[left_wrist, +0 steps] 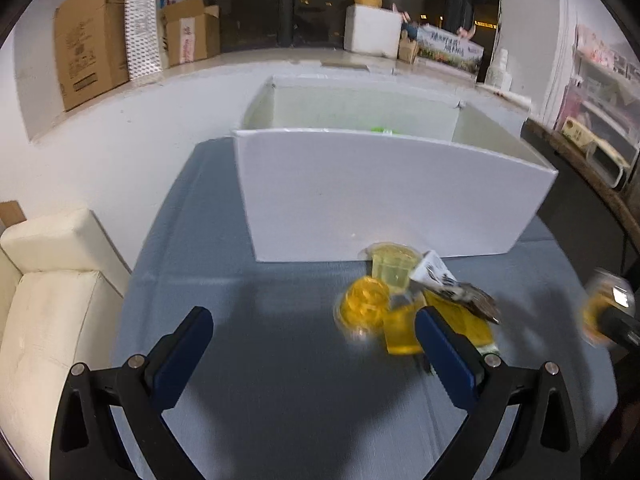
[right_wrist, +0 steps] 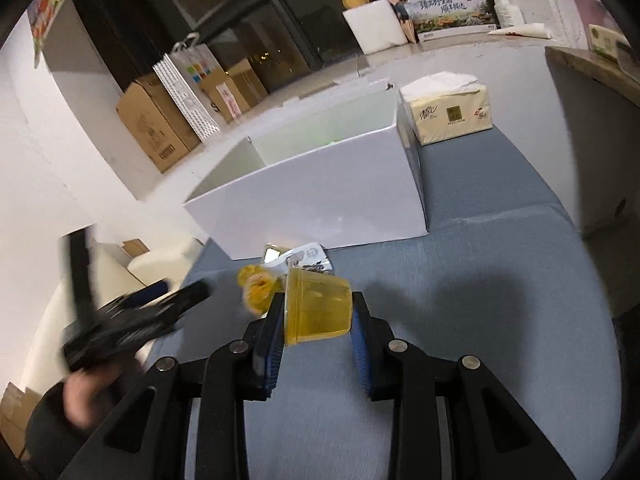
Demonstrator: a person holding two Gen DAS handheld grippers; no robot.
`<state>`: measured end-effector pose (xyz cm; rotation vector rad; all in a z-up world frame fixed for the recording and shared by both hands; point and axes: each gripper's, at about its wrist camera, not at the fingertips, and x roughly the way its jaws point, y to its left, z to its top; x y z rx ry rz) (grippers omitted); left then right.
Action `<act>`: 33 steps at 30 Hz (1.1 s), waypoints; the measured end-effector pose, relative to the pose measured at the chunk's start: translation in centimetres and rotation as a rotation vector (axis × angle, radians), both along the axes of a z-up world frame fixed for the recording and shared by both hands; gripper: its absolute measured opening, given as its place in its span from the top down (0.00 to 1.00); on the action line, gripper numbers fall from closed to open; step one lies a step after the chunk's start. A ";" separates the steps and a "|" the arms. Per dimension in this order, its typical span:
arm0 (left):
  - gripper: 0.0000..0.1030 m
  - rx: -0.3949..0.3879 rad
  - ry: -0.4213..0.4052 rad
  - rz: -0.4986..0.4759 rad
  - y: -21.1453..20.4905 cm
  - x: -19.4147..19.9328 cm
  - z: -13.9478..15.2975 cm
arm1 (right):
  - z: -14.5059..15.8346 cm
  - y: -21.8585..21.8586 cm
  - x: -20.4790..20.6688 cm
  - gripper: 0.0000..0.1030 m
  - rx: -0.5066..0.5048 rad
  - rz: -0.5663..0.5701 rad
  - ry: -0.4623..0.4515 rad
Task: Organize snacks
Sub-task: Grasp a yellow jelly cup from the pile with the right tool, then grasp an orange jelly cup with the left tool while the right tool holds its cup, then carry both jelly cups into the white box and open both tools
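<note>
jelly cup point(right_wrist: 318, 306), small, clear and stiff-walled, looks light and slick; the right gripper point(right_wrist: 316, 334) clamps it across its sides, lifted off the blue table point(right_wrist: 500, 320). squeezing harder could pop the film lid. the left gripper point(left_wrist: 314, 344) hangs wide open, empty, near the remaining cups point(left_wrist: 366, 306) and a sachet point(left_wrist: 436, 274). the white box point(right_wrist: 320, 196) stands just behind them; a tissue pack point(right_wrist: 448, 110) sits beside it.

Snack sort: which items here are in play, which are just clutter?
In play:
- yellow jelly cup held in the right claw
- jelly cups on the table
- snack packet
- white box
- left claw, open

Clutter:
- tissue pack
- cardboard boxes
- patterned paper bag
- cream sofa
</note>
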<state>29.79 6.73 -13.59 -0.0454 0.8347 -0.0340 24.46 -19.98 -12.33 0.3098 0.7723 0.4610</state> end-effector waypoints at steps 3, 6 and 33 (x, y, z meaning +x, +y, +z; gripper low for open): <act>0.00 0.005 0.035 -0.006 -0.4 1.8 -1.3 | 0.4 -0.3 -0.6 0.68 0.016 -0.003 -0.010; 0.00 0.005 0.058 0.008 -0.6 3.0 -2.4 | 0.7 -0.5 -1.1 0.68 0.014 -0.005 -0.024; 0.62 -0.050 0.016 -0.074 -1.1 1.8 -1.7 | 1.2 0.1 -1.4 0.68 0.019 0.025 -0.056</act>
